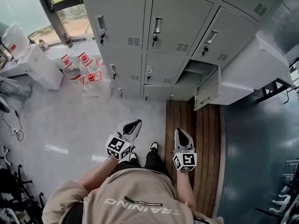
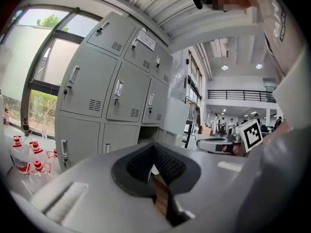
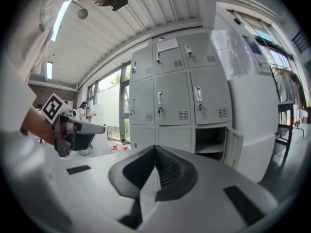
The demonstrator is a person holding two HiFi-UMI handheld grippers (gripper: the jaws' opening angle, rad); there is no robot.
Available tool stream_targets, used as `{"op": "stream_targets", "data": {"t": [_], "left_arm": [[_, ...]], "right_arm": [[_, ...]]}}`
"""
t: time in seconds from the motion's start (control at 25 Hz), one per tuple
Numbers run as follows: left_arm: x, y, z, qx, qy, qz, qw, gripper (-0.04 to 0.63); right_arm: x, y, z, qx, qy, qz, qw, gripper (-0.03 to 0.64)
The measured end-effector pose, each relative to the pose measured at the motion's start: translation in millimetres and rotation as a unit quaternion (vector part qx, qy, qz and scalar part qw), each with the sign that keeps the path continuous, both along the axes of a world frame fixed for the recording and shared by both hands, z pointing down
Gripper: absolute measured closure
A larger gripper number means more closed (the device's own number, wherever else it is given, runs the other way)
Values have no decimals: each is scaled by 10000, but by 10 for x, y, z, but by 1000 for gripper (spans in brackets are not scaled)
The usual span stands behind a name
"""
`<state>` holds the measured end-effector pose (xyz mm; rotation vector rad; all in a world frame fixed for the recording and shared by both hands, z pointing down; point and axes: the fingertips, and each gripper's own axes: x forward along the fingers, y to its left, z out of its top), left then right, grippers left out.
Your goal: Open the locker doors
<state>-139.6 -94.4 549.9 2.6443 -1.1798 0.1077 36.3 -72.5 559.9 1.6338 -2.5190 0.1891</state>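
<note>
Lockers (image 1: 154, 36) by window (image 1: 21, 8), one door (image 1: 205, 91) open; left tongs (image 1: 132, 125) and right tongs (image 1: 181, 135) closed.

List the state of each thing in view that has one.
left gripper: shut, nothing between the fingers
right gripper: shut, nothing between the fingers
lower right locker door: swung open
other locker doors: shut
water bottles: upright, red caps on

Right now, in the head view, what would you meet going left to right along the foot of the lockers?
White boxy cabinet → clear plastic bottles with red caps → closed grey metal locker doors → open grey metal locker door → large white machine casing.
</note>
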Motion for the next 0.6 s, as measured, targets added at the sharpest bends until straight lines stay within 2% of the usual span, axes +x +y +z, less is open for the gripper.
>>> {"op": "stream_targets", "data": {"t": [0.16, 0.28, 0.48, 0.6], "left_arm": [[-127, 181, -84, 47, 21, -135, 9999, 588], [-84, 227, -253, 212, 41, -153, 9996, 588], [25, 273, -521, 460, 73, -130, 9988, 588], [45, 204, -585, 576, 74, -203, 9981, 588]], "right_arm": [[0, 210, -185, -54, -306, 185, 9993, 606], [-40, 232, -400, 168, -353, 141, 9991, 606], [-158, 287, -726, 549, -185, -108, 9983, 606], [-215, 271, -767, 605, -83, -227, 9979, 606]]}}
